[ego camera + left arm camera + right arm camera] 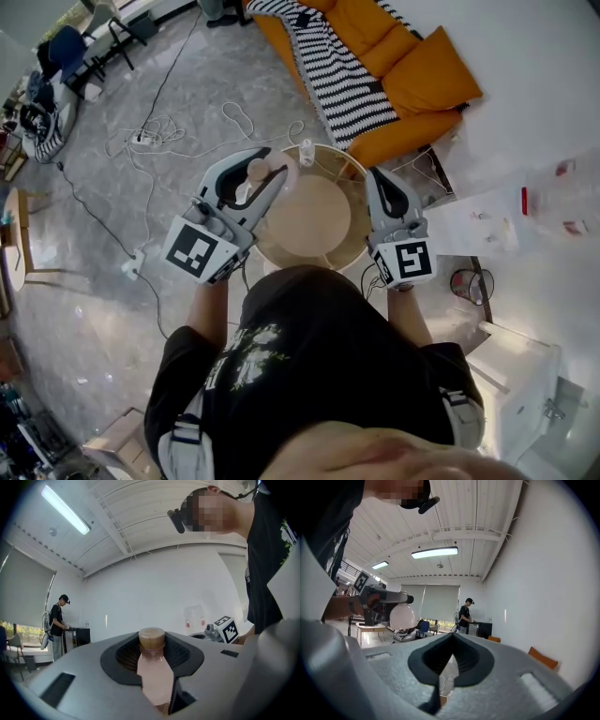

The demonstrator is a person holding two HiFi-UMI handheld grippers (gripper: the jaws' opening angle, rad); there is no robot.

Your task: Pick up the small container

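Note:
The small container is a pale pink bottle with a tan cap. My left gripper is shut on it and holds it in the air over the left part of the round wooden table. In the left gripper view the bottle lies between the jaws with its cap at their tips, and the left gripper points level. My right gripper hovers over the table's right side. In its own view the right gripper has its jaws closed together with nothing between them, and the bottle's round base shows at the left.
A small white bottle stands at the table's far rim. An orange sofa with a striped blanket lies beyond it. Cables trail over the grey floor at the left. A white counter with plastic items is at the right. A person stands far off.

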